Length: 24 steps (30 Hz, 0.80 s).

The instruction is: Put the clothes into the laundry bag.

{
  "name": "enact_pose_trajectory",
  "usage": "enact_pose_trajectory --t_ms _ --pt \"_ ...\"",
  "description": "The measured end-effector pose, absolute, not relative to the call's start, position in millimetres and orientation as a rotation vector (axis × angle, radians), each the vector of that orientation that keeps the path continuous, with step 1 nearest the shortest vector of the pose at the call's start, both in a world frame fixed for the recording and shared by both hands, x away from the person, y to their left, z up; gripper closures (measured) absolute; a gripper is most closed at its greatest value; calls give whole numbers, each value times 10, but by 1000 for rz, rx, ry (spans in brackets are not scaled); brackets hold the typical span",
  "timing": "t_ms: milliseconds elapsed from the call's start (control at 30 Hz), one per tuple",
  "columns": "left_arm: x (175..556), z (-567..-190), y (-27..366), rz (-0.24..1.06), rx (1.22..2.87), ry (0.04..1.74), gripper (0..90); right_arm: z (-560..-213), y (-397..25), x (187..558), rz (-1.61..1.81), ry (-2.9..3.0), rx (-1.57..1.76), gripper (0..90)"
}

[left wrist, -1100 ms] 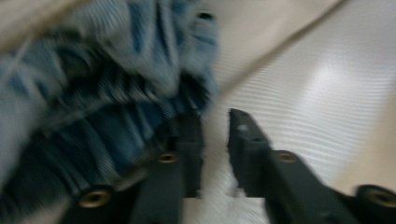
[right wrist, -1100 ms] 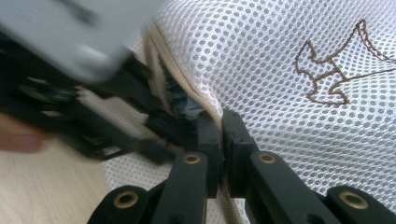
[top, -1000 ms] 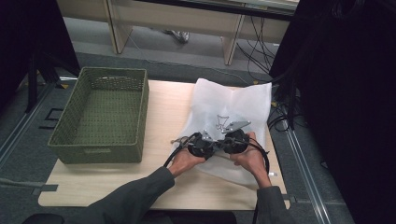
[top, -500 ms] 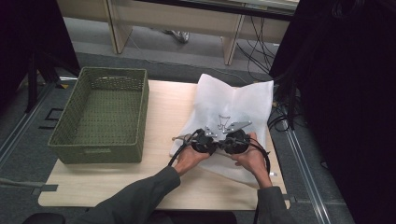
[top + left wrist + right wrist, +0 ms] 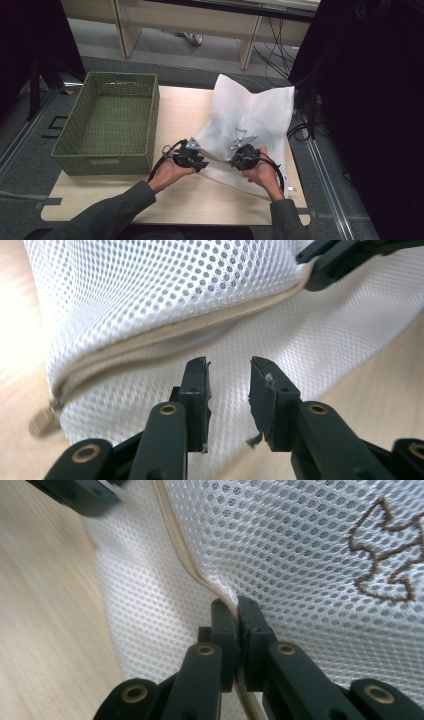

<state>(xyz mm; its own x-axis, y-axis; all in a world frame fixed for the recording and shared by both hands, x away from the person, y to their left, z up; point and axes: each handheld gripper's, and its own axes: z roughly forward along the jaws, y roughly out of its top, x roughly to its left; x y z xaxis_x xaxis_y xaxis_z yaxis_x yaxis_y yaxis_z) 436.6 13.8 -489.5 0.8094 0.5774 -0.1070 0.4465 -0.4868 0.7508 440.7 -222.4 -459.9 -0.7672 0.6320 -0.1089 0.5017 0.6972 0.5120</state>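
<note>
White mesh laundry bag lies on the right half of the wooden bench, soft, light and floppy, so it will sag and bunch wherever it is lifted; the beige zipper seam looks the firmest place to take hold. Right tongs are clamped on that seam, while left tongs hover just over the mesh with their jaws apart, gripping nothing, near the zipper pull at the bag's corner. Green woven basket stands well to the left, apart from the bag, and nothing blocks the way between them.
</note>
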Motion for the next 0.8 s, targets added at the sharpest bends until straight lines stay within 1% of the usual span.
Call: enact_pose_trajectory --t_ms 100,167,233,333,400,433,567,633,800 --pt "4340 -4906 126 186 2172 745 687 -4661 -2210 4404 606 2652 916 881" --pt "4304 -4894 104 165 2163 733 687 -4699 -2225 4437 567 2659 857 881" --pt "4279 -4874 101 153 2169 707 684 -4714 -2223 4429 557 2659 890 881" --pt "4160 -4808 104 127 2168 671 676 -4794 -2266 4452 511 2663 897 880" --pt "4125 -4795 108 114 2163 663 660 -4807 -2293 4472 512 2662 899 881" --pt "4055 -4753 138 106 2169 631 650 -4807 -2303 4472 514 2659 907 880" --pt "3931 -4711 194 73 2160 621 632 -4806 -2321 4456 501 2647 912 881" --pt "3833 -4672 252 85 2182 580 606 -4801 -2340 4449 499 2654 901 880" --pt "3744 -4652 332 91 2186 571 561 -4770 -2377 4401 500 2652 885 880"
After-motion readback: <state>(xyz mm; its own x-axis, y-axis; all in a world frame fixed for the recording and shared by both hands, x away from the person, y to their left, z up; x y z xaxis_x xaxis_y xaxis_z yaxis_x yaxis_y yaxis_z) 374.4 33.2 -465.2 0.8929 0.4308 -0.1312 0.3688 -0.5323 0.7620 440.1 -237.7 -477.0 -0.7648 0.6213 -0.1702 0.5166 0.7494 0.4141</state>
